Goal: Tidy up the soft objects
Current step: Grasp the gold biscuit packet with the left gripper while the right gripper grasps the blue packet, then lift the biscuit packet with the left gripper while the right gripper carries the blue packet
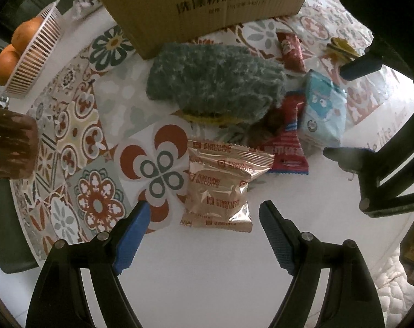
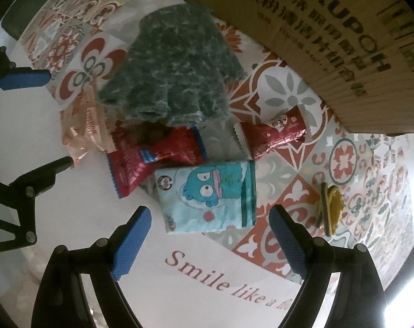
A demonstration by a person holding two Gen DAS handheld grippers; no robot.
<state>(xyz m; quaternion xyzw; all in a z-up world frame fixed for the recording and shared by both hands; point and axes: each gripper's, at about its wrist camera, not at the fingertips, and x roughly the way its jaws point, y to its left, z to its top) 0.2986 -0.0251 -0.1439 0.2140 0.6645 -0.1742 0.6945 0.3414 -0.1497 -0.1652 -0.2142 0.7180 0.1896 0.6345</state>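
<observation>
The left gripper (image 1: 204,210) hovered with its blue-padded jaws spread wide and empty, just short of a bronze Fortune Biscuits packet (image 1: 220,186) lying on the patterned tablecloth (image 1: 97,125). The right gripper (image 2: 209,216) was equally wide and held nothing, its fingers flanking the near edge of a pale blue tissue pack (image 2: 209,194) printed with a cartoon face. Beyond both lay a fluffy teal cloth (image 1: 215,82), its far end against a cardboard box (image 1: 207,2). A red snack packet (image 2: 155,155) sat partly under the cloth and touched the tissue pack. A second red wrapper (image 2: 272,134) rested nearer the box. A basket (image 1: 34,63) of oranges (image 1: 18,46) stood well apart at the left.
</observation>
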